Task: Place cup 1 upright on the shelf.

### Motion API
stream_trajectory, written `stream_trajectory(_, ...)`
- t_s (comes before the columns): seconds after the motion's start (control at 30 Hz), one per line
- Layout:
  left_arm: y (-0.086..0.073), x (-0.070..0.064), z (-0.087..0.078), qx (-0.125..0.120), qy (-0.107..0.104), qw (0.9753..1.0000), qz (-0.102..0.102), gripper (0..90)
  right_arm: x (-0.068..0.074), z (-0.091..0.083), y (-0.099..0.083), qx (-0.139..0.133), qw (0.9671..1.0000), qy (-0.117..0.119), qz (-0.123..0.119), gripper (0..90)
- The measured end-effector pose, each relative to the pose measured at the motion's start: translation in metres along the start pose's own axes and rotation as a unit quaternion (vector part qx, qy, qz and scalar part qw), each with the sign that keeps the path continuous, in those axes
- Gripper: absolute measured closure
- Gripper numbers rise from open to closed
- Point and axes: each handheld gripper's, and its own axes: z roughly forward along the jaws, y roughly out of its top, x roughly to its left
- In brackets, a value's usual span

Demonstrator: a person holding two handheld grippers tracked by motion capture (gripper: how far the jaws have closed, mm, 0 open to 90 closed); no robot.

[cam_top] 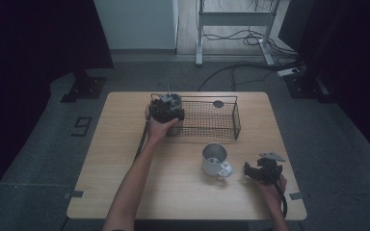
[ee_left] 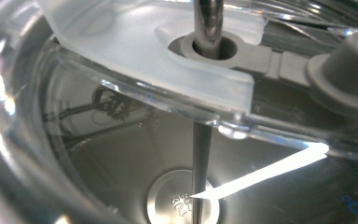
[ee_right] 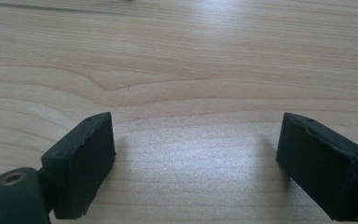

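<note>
Right gripper [ee_right: 193,154] jaws wide apart, empty, over bare wood-grain table [ee_right: 182,60]. Left gripper [cam_top: 166,107] at wire basket's [cam_top: 212,118] left end; grip indeterminate. Its view: clear lidded vessel [ee_left: 121,70], steel rod [ee_left: 208,18]. Metal cup [cam_top: 215,159] mid-table.

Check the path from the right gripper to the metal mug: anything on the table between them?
Nothing visible. The right gripper sits just right of the metal mug, facing its handle, with bare table in the gap. Its own view shows the jaws wide apart over plain wood. The wire basket lies farther back.
</note>
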Motion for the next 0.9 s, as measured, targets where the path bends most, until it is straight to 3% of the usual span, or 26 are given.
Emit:
stream_trajectory(0.17,0.005,0.001,-0.013,-0.022,-0.006,0.9997,-0.001,1.1,0.000,0.000,0.000,0.000,1.0000,0.000,0.000,11.1)
stream_trajectory(0.5,0.006,0.003,-0.038,-0.041,-0.018,0.9990,0.000,1.1,0.000,0.000,0.000,0.000,1.0000,0.000,0.000,11.2)
stream_trajectory(0.9,-0.010,0.012,-0.075,-0.049,-0.039,0.9981,0.002,2.2,0.000,0.000,0.000,0.000,1.0000,0.000,0.000,11.1)
